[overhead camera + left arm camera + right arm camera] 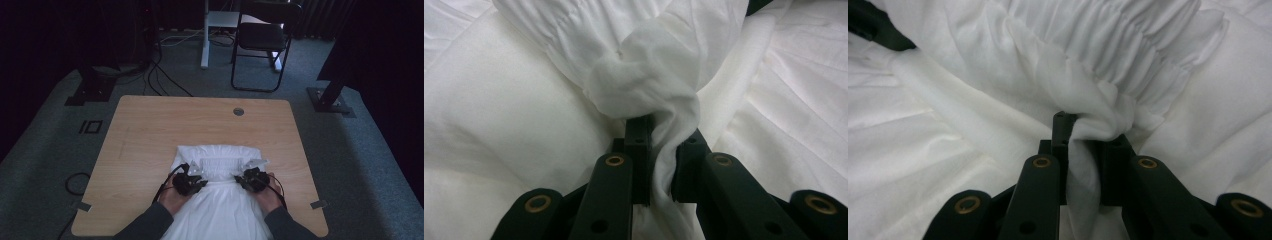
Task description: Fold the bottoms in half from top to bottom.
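Between the two grippers, right at the near middle of the wooden table [150, 125], lies the white garment [220, 200], and both tools are down on it! Left gripper [196, 176] has its jaws pressed together on a bunched fold of the white garment [644, 90]; the cloth squeezes up between the black pads and balloons out just past the tips. Right gripper [245, 176] is doing the same, pinching a gathered pleat of the garment [1098, 115] by its elasticated band, ruffles fanning away ahead of the tips. From the high view, the gathered band runs straight across from one gripper to the other, the folded upper part lies just beyond the tips, and the rest of the cloth spreads back under both hands toward the table's near edge. Far beyond the grippers, off the table, a black chair [262, 37] stands on the grey floor.
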